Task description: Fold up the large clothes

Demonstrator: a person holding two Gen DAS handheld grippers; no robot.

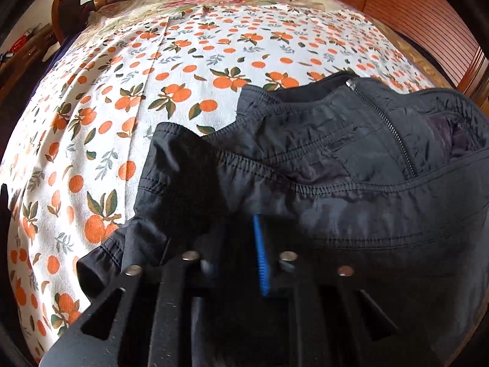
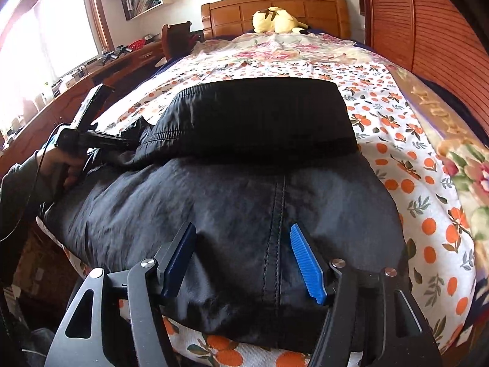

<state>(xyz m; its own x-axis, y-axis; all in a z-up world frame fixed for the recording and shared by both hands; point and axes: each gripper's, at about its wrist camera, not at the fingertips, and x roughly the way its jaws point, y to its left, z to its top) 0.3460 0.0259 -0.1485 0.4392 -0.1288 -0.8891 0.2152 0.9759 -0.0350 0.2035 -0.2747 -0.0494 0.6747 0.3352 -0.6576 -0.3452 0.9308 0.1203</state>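
Note:
A black zip jacket (image 2: pixel 229 202) lies across the near end of the bed, its far part folded over into a darker band (image 2: pixel 259 116). My right gripper (image 2: pixel 243 227) stands open low over the jacket, with a stitched seam (image 2: pixel 276 214) running between its blue pads. At the jacket's left edge a person's hand (image 2: pixel 65 165) holds my left gripper. In the left wrist view my left gripper (image 1: pixel 241 223) is shut on a bunched fold of the jacket (image 1: pixel 351 153). Only one blue pad (image 1: pixel 259 250) shows; cloth hides the other finger's tip. The zip (image 1: pixel 385 122) runs away to the right.
The bed carries a white sheet with orange fruit print (image 1: pixel 152 76) and a floral blanket (image 2: pixel 464 159) along its right side. A yellow plush toy (image 2: pixel 275 20) rests by the wooden headboard (image 2: pixel 275 6). A slatted wooden wardrobe (image 2: pixel 412 30) stands right; a cluttered desk (image 2: pixel 91 73) left.

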